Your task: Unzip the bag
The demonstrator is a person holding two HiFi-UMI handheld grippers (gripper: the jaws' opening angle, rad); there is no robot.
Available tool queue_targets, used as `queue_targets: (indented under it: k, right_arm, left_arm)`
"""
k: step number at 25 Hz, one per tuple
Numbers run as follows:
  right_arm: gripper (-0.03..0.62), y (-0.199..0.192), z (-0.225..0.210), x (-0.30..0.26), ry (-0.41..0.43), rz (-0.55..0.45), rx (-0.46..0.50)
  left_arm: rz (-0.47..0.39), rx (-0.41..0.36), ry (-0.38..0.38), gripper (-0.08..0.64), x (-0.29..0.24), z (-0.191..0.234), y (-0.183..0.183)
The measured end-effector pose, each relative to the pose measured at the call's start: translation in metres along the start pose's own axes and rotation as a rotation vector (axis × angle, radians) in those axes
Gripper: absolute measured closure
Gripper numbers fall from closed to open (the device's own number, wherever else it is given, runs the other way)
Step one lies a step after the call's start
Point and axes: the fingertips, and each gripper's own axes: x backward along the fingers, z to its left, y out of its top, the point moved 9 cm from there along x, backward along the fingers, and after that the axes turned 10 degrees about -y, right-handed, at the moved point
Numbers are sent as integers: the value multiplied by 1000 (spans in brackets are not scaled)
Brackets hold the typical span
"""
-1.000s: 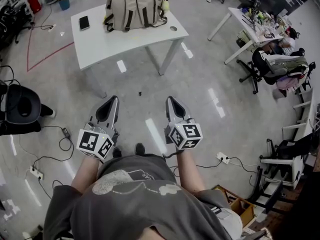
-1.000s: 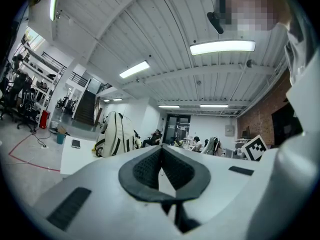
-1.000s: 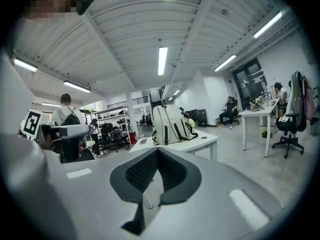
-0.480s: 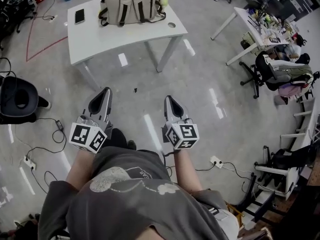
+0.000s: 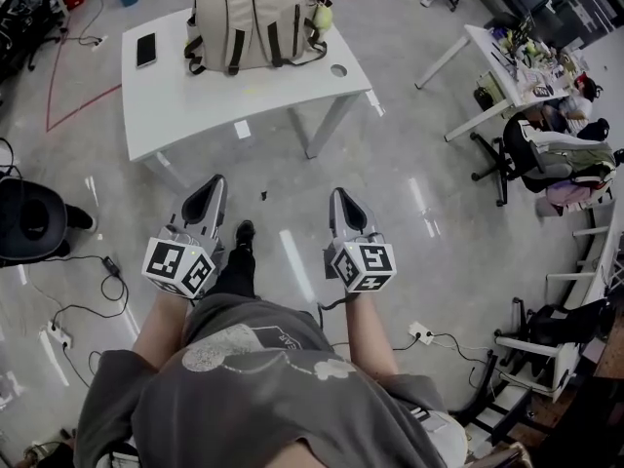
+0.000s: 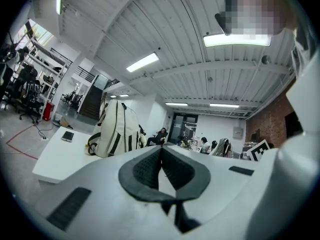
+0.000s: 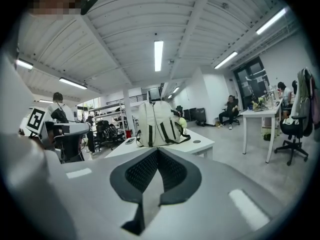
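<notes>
Beige bag (image 5: 255, 18) with dark straps stands upright at the far edge of the white tabletop (image 5: 224, 105); its top is cut off in the head view, and its zipper is too small to see. The left hand-held gripper (image 5: 214, 185) and the right hand-held gripper (image 5: 339, 198) hang above the floor (image 5: 390, 174), well apart from the tabletop, both with jaws together and empty.

We wear a grey short-sleeved T-shirt (image 5: 263, 388) with a pale print across the chest, dark trousers (image 5: 234, 273) and a black shoe (image 5: 245, 232). Our left gripper (image 5: 215, 183) and right gripper (image 5: 340, 196) are pale grey with black dimpled pads (image 6: 145, 171); each carries a cube (image 5: 179, 267) of black-and-white square markers.
</notes>
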Motion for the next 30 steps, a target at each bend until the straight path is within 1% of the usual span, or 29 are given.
queue_targets:
  k: [4,12,14,18,25,30]
  right_arm:
    - [592,17,-8,-56,-12,-1,10]
    - [592,54,-15,-169,-32,-11,-1]
    - [592,62,-14,-193,-39,-18,1]
    - [592,69,-14,-230,-47,-16,5]
    - [592,75,-20,-277,-26,3,23]
    - [592,89,-31,-318,42,-29,16]
  left_arm:
    - [8,-3,-18,555,-47,40,2]
    - [24,18,-67,555,-128,121,15]
    - [21,23,-79,555,-147,138,18]
    - [20,8,-96,555,-177,161,25]
    - [39,11,-68,555,-209,188,24]
    - [42,10,-1,555,-229,196,25]
